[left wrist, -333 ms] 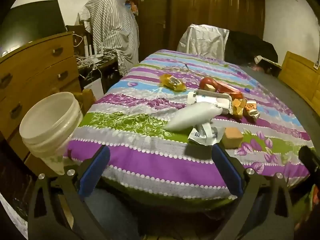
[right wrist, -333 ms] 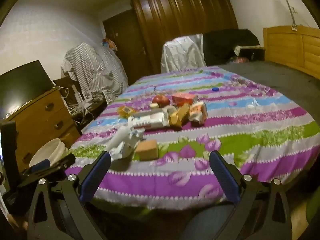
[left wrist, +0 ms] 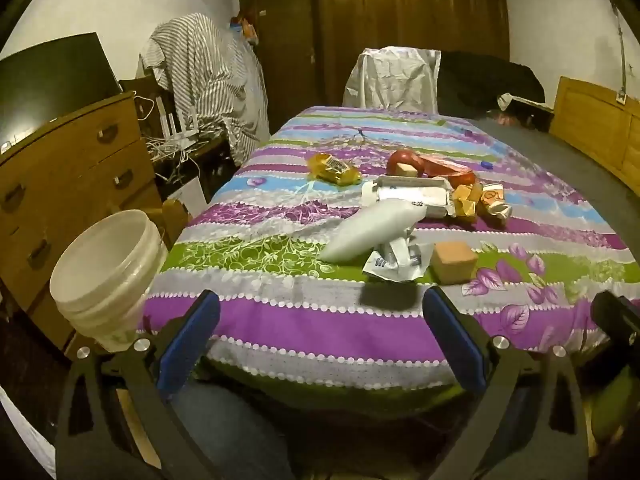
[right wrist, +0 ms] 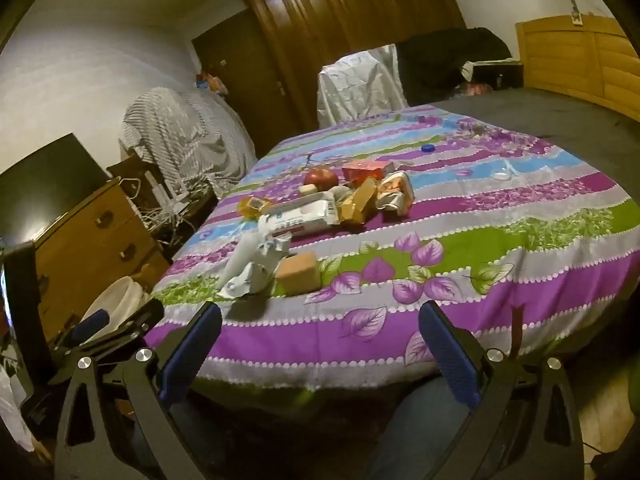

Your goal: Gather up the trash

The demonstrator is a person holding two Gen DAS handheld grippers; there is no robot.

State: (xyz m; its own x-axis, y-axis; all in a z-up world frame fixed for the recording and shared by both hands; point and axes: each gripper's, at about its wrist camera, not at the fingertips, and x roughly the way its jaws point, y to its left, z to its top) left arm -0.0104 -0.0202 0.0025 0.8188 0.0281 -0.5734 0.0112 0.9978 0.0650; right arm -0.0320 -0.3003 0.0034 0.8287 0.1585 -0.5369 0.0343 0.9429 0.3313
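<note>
Striped bedding (left wrist: 280,312) covers the bed, and the trash lies in a loose heap near its middle: a white bag (left wrist: 372,228), crumpled wrappers (left wrist: 394,262), a tan block (left wrist: 454,260), a yellow packet (left wrist: 334,168) and small cartons (right wrist: 394,194). Off the bed's left edge stands a white bucket (left wrist: 108,268), likely the bin. Both the left gripper (left wrist: 320,340) and right gripper (right wrist: 320,344) hang short of the bed with jaws spread wide and empty. Risks, as I judge them: thin wrappers may slip from the pads, a pinch may catch the soft sheet too, and a reach into the heap could scatter light pieces or roll the red apple-like thing (right wrist: 320,178).
</note>
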